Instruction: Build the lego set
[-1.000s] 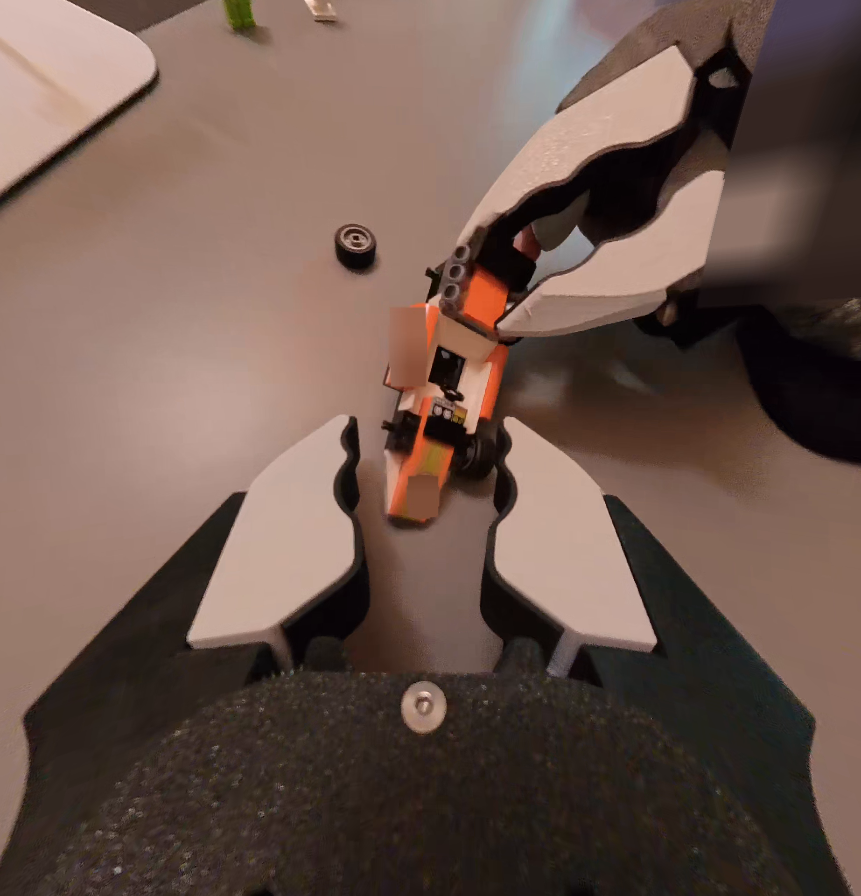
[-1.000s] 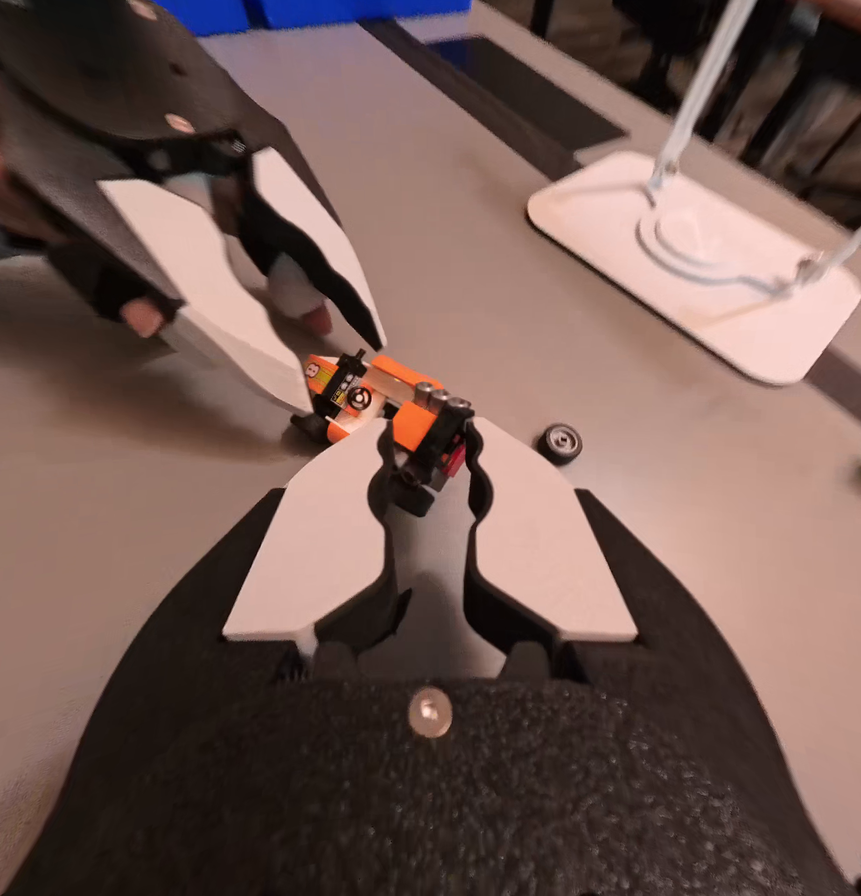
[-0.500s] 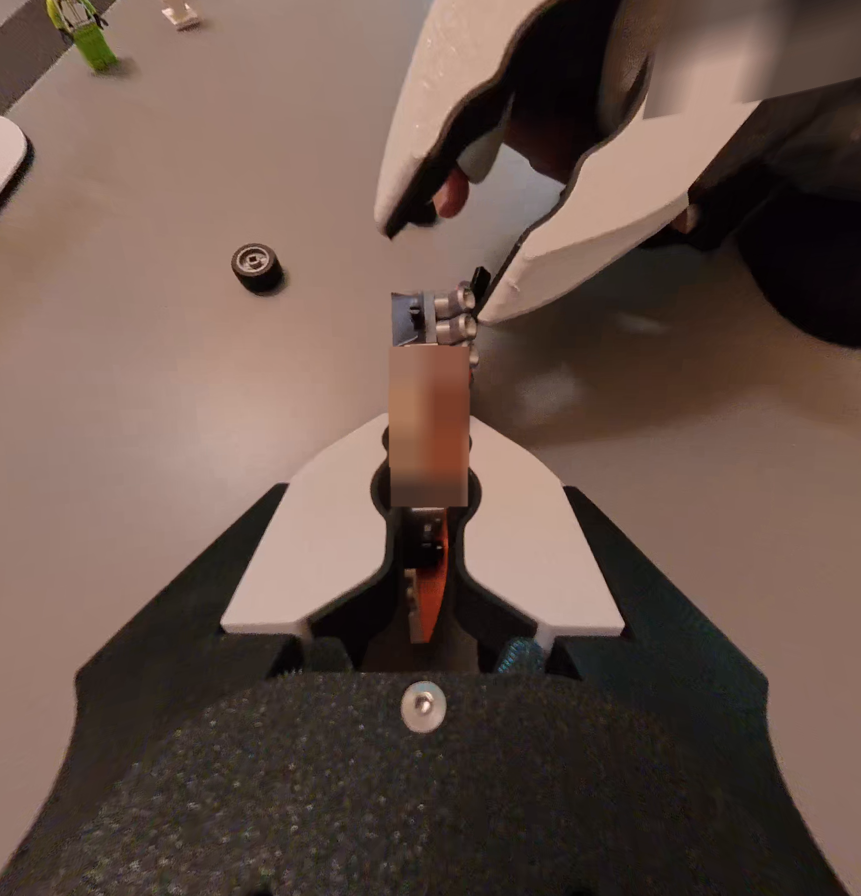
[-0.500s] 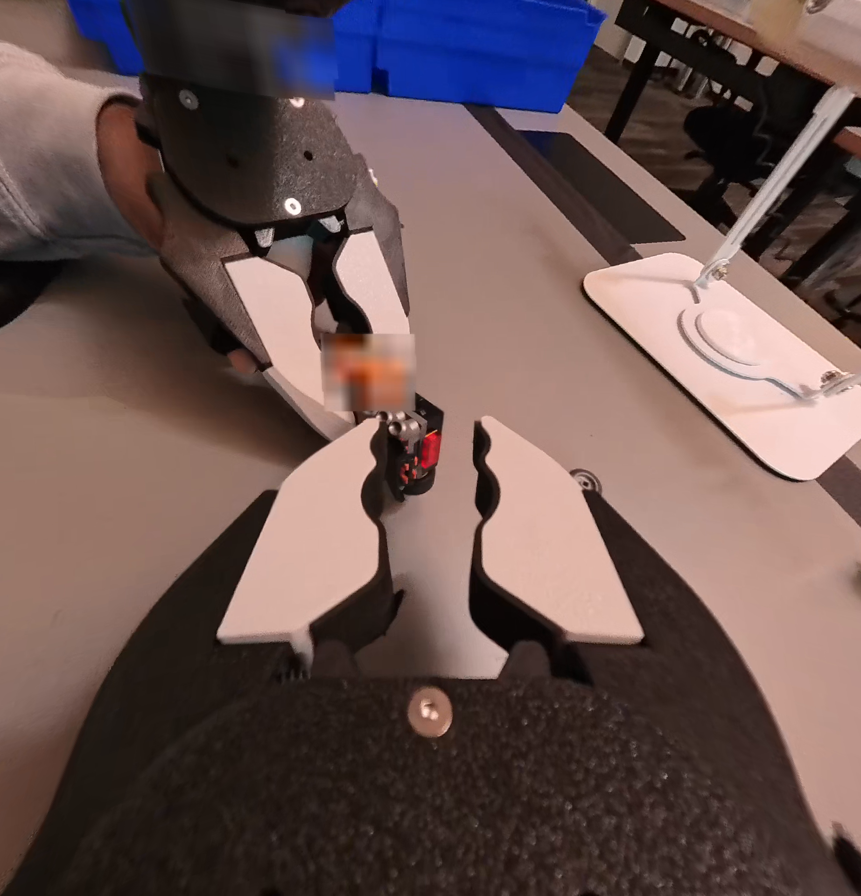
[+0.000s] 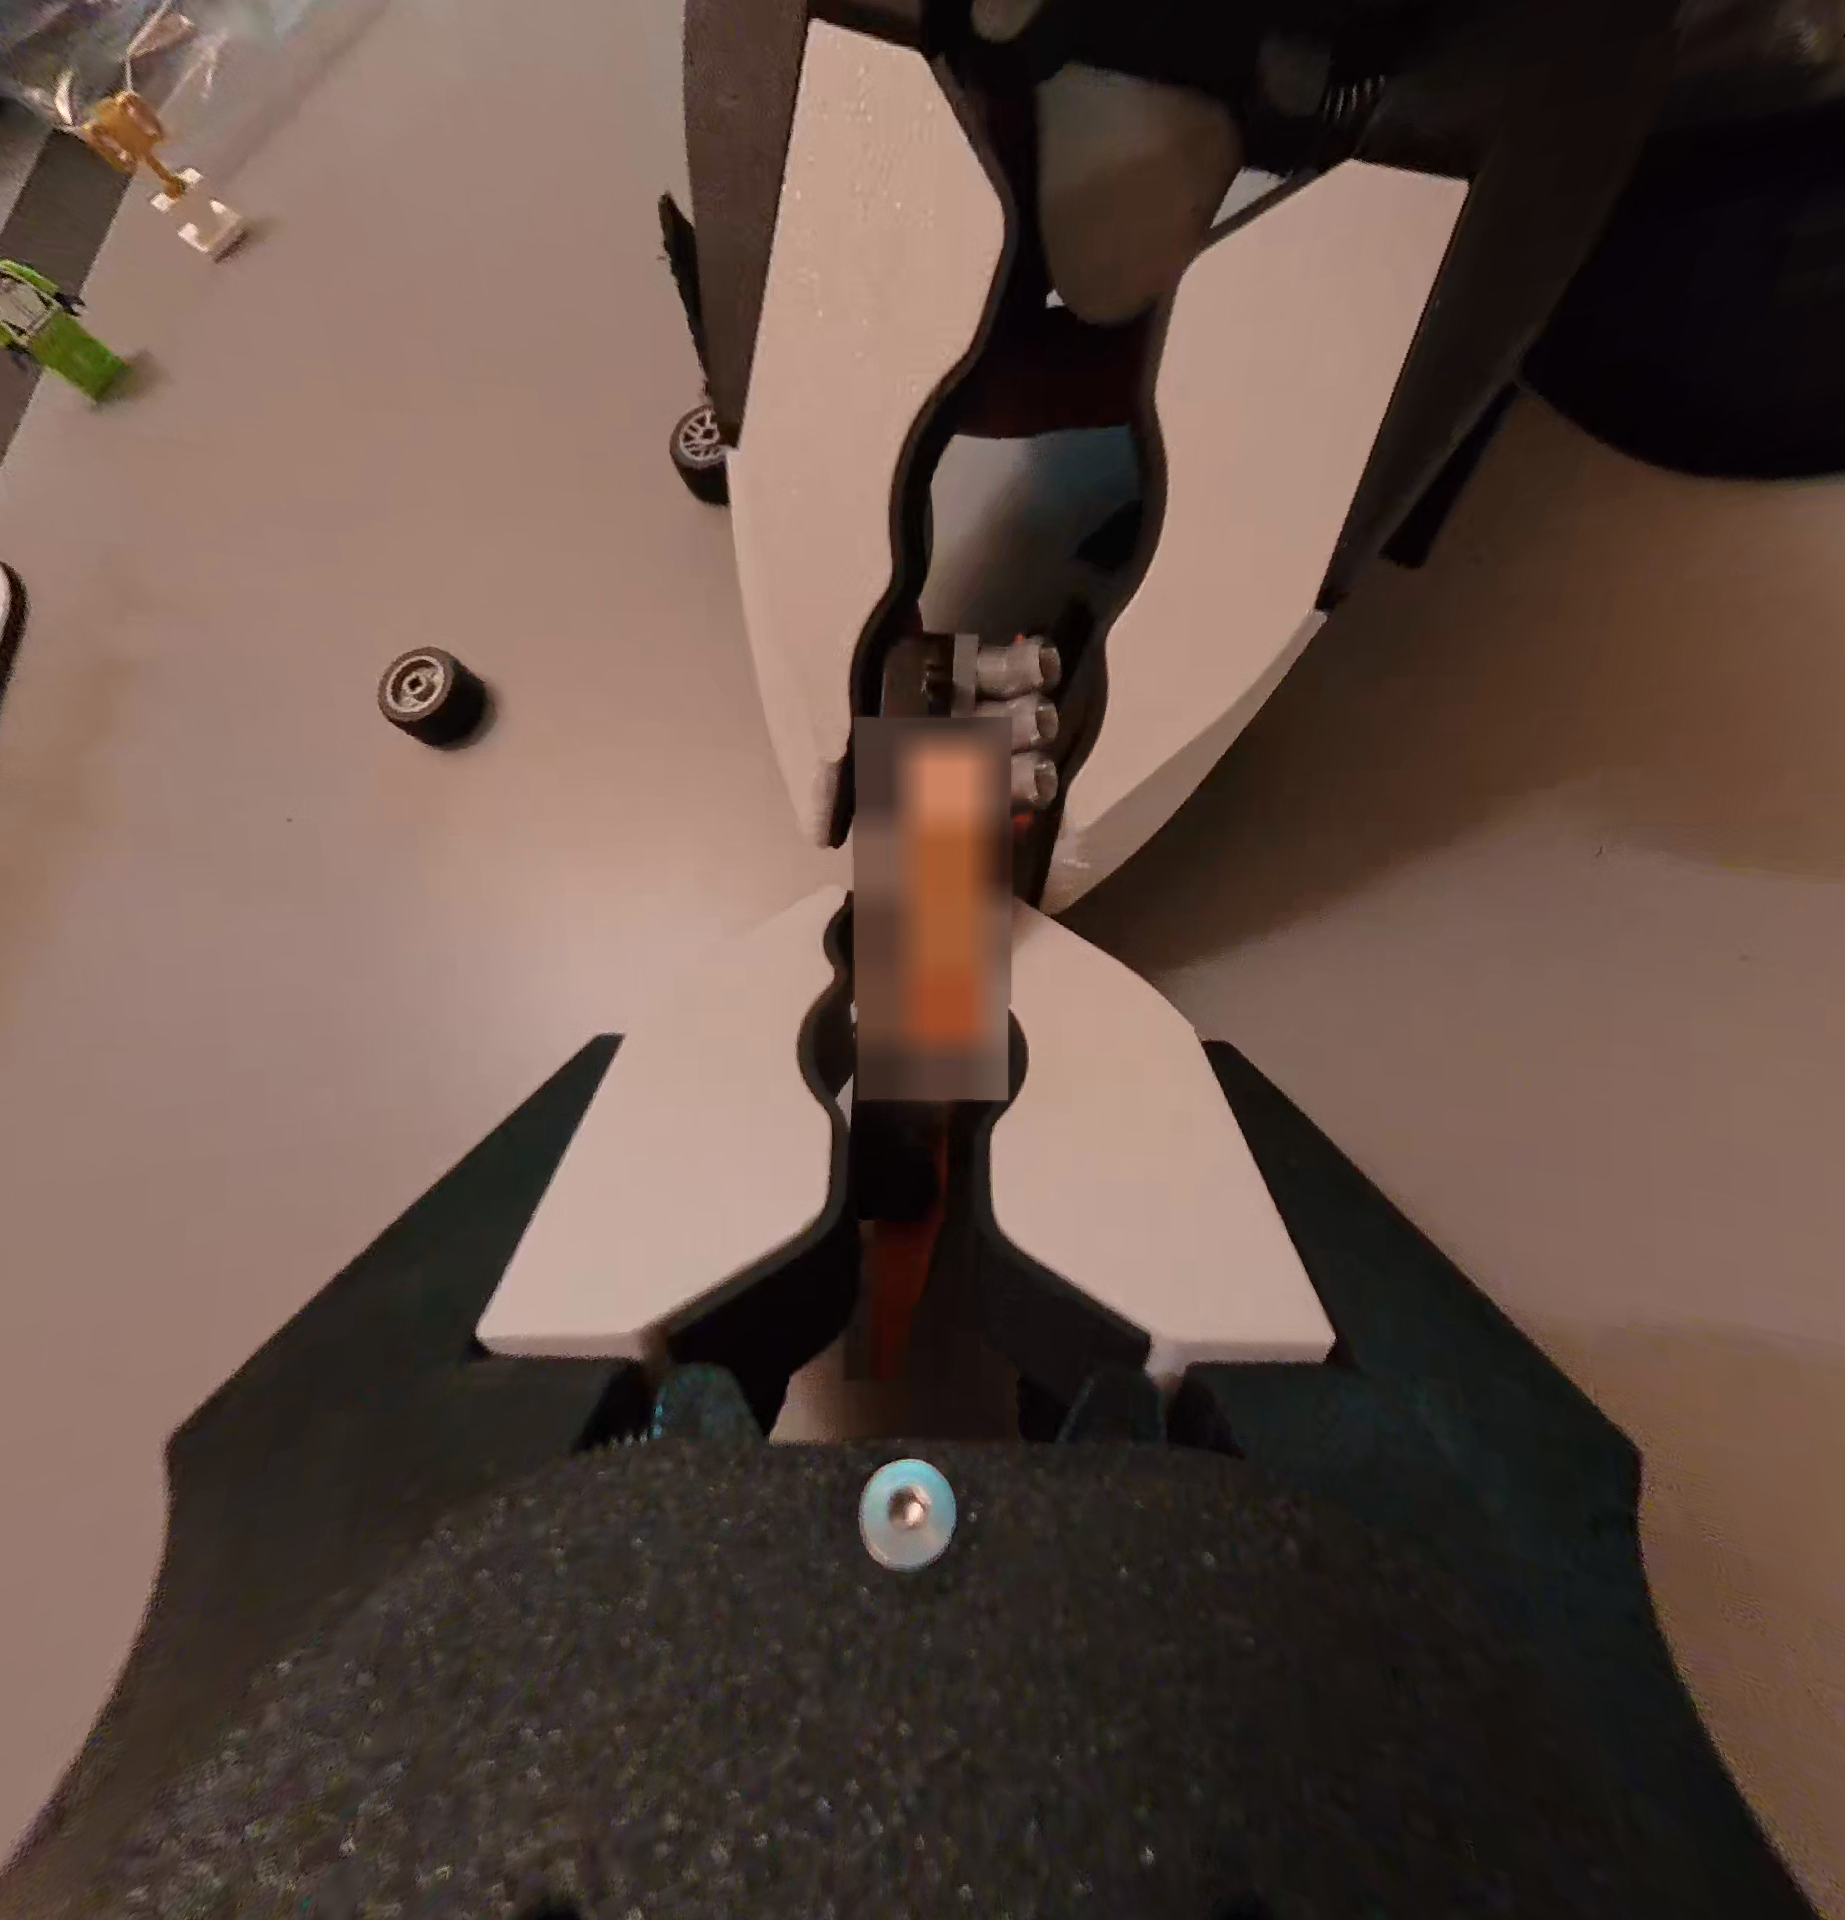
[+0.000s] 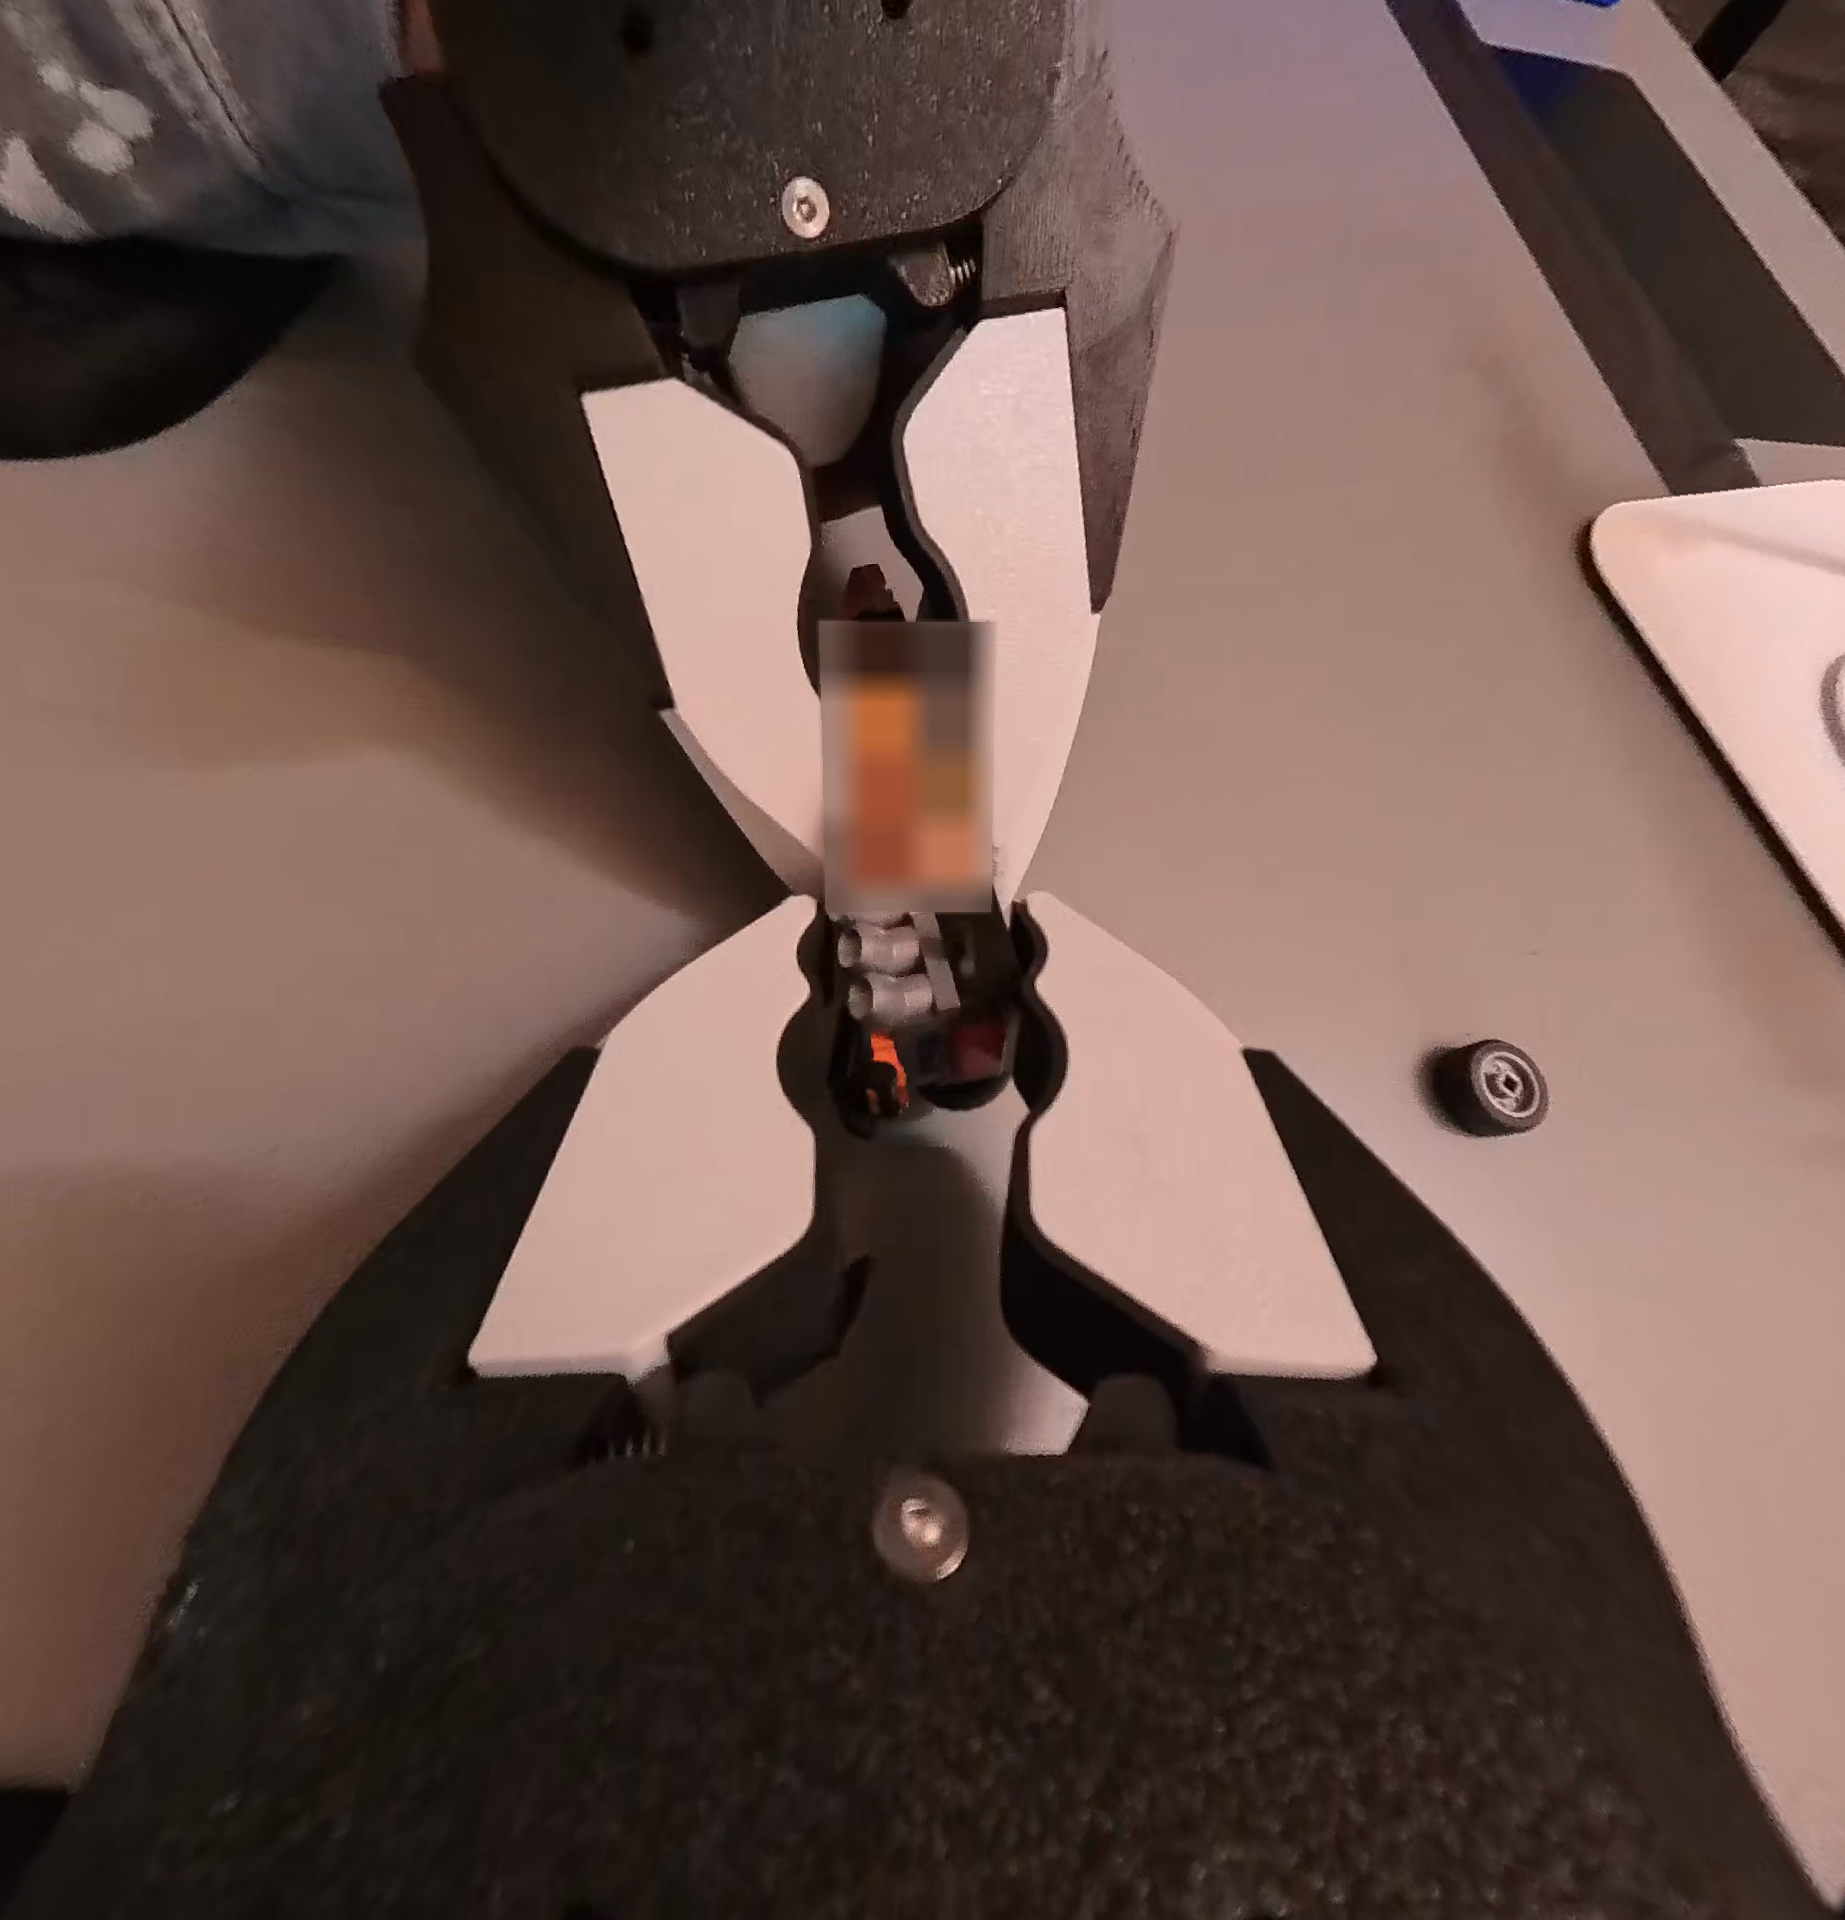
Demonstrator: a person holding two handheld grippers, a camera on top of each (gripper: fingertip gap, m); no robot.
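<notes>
An orange, white and black lego car (image 5: 1011,665) is held between my two grippers, which face each other tip to tip. My left gripper (image 5: 933,914) is shut on the car's front half. My right gripper (image 6: 918,914) is closed around its rear end (image 6: 897,987), where grey studs and a red part show. The right gripper shows opposite in the left wrist view (image 5: 944,842), and the left gripper in the right wrist view (image 6: 902,883). The middle of the car is behind a blur patch. A loose black wheel (image 5: 430,694) lies on the grey table (image 5: 378,935); it also shows in the right wrist view (image 6: 1489,1088).
A second wheel (image 5: 702,442) lies partly hidden behind the right gripper's finger. A green lego figure (image 5: 40,332) and a gold piece on a white brick (image 5: 170,177) stand far left. A white lamp base (image 6: 1749,665) lies to the right of the right gripper. Only a small space, under 4 cm, lies between the two pairs of fingers. About 11 cm separates my right fingertips from the loose black wheel (image 5: 430,694). It is also in sight in the right wrist view (image 6: 1483,1071).
My left gripper closed on the car's front and holds it. My right gripper let go of the rear, swung round opposite, and has closed on the rear again.
</notes>
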